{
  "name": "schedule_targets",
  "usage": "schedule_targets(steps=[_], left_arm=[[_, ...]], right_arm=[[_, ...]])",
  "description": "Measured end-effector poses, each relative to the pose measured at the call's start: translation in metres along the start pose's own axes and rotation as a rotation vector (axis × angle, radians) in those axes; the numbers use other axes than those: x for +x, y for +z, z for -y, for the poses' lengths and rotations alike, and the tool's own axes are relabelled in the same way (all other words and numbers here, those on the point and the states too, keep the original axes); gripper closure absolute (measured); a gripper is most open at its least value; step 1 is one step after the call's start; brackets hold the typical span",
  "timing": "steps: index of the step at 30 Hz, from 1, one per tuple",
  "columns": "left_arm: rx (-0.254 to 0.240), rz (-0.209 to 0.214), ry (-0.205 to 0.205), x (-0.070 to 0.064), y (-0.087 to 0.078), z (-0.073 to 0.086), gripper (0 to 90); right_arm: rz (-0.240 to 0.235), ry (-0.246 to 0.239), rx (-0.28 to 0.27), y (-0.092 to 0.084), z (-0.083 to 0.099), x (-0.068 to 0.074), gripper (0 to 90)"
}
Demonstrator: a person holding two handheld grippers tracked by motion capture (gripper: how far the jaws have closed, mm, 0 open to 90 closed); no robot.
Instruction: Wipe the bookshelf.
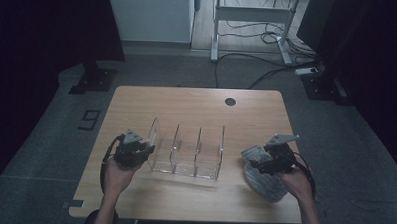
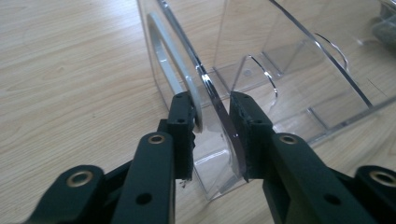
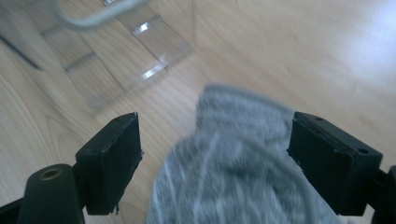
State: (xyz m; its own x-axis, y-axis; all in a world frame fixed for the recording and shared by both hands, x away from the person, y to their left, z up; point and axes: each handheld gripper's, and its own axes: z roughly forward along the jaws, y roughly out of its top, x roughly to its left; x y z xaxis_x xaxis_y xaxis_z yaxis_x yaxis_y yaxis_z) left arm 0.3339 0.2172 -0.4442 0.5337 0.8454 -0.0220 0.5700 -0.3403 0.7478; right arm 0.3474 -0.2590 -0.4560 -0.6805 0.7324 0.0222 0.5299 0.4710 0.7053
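High view looks down on the table; gripper views sit close, sharing its clear organizer.

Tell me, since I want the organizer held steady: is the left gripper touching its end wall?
Touching. The left gripper view shows the left gripper closed on the clear acrylic organizer, one pad on each face of its end wall.

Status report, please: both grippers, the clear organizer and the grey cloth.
Left gripper shut on organizer end wall. Right gripper open, jaws either side of grey cloth, not pressing. Nothing between cloth and organizer on the table.
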Motion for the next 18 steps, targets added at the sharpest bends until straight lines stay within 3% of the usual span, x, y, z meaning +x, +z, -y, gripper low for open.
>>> schedule_targets(steps=[4, 8, 13, 18], left_arm=[[-0.013, 0.005, -0.016, 0.006, 0.0, 0.002, 73.7], [-0.018, 0.006, -0.014, 0.009, -0.001, 0.003, 75.2], [-0.019, -0.027, 0.0, 0.011, -0.001, 0.004, 78.4], [-0.02, -0.037, 0.004, 0.013, -0.002, 0.004, 80.1]], right_arm=[[-0.003, 0.035, 0.028, 0.006, 0.014, -0.006, 16.9], [-0.009, 0.03, 0.068, 0.017, 0.025, -0.008, 17.1], [-0.025, 0.073, 0.135, 0.032, 0.038, -0.013, 17.1], [-0.028, 0.027, 0.213, 0.05, 0.044, -0.009, 12.5]])
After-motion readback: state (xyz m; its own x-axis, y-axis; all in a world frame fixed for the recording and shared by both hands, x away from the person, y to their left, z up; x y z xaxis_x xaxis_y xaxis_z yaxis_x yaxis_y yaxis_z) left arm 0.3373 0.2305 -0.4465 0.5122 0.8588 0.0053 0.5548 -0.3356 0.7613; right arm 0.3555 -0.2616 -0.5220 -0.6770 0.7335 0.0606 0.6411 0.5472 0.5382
